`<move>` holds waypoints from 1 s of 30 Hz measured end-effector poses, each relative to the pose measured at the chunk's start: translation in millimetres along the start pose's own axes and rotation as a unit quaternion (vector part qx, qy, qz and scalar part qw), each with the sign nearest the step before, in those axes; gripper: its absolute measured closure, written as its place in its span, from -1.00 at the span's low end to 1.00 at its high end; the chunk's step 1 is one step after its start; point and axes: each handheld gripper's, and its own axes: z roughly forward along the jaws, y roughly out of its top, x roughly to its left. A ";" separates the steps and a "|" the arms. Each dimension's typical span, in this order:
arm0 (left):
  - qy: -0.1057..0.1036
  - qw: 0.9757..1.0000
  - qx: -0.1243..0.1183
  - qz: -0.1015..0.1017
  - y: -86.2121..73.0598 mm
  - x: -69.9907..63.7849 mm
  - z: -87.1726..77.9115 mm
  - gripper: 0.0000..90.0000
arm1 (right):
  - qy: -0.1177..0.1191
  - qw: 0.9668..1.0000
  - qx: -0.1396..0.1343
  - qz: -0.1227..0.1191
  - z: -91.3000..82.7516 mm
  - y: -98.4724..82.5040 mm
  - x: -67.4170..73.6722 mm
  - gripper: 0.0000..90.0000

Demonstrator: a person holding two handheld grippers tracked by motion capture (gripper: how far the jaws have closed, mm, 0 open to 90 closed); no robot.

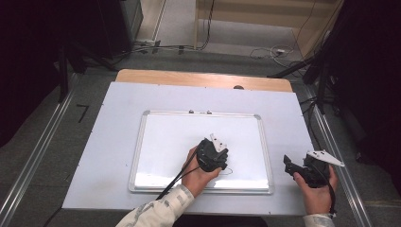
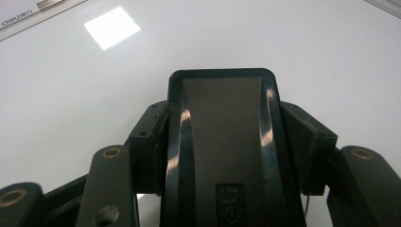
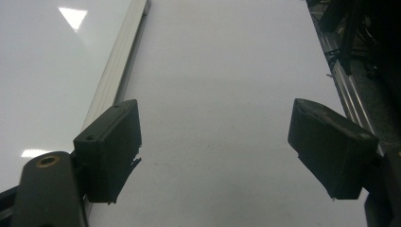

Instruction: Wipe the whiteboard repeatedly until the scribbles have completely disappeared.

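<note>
- The black eraser (image 2: 222, 151) sits between the jaws of my left gripper (image 1: 213, 156), and the jaws squeeze it from both sides.
- The eraser is over the whiteboard (image 1: 161, 142), near the middle and a bit toward my side. I cannot tell if its bottom touches the board.
- The board looks clean and white where I can see it, with bright light spots on it. Its silver frame (image 3: 118, 66) runs all around.
- The board lies flat on a big white sheet (image 1: 113, 123) that covers the table (image 1: 198, 78).
- My right gripper (image 1: 302, 169) hangs over the white sheet, just beside the board's right edge. Its jaws are wide apart and nothing is in them.
- I think I am wiping the board. Nothing holds the board down, so a hard push could make it slide on the sheet.
- The eraser is smooth and shiny on top. If I tip my hand, it could slip out of the jaws.
- The thin black cable (image 1: 177, 177) from my left gripper trails over the board. It could drag under my hand as I wipe.
</note>
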 end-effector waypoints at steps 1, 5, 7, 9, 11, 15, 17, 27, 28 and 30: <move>-0.001 1.000 -0.001 0.002 0.2 -0.4 0.4 -0.08 | 0.000 1.000 0.000 0.000 0.1 0.0 0.0 -0.63; -0.004 1.000 0.000 0.004 2.2 -3.9 2.1 -0.08 | -0.001 1.000 -0.001 0.000 0.0 0.1 -0.1 -0.63; -0.004 1.000 -0.001 0.004 3.2 -6.2 3.2 -0.08 | -0.001 1.000 -0.001 0.000 -0.2 0.1 -0.3 -0.63; -0.006 1.000 0.000 0.007 4.6 -8.4 4.5 -0.08 | -0.001 1.000 0.000 0.002 -0.4 0.1 -0.4 -0.63; -0.007 1.000 0.000 0.007 5.7 -10.2 5.5 -0.08 | 0.000 1.000 -0.001 0.002 -0.4 0.1 -0.6 -0.63; -0.008 1.000 0.000 0.009 7.7 -13.9 7.5 -0.08 | 0.000 1.000 -0.001 0.001 -0.5 0.1 -0.6 -0.63; -0.009 1.000 0.000 0.010 8.7 -15.5 8.4 -0.08 | 0.001 1.000 -0.001 0.000 -0.7 0.0 -0.7 -0.63; -0.016 1.000 0.000 0.016 16.1 -30.1 15.7 -0.08 | 0.000 1.000 -0.002 0.004 -1.5 0.0 -1.2 -0.63; -0.016 1.000 0.001 0.016 16.8 -31.4 16.2 -0.08 | 0.001 1.000 -0.002 0.003 -1.5 -0.1 -1.2 -0.63; -0.018 1.000 0.001 0.017 17.8 -33.3 17.3 -0.08 | 0.001 1.000 -0.002 0.003 -1.5 -0.1 -1.2 -0.63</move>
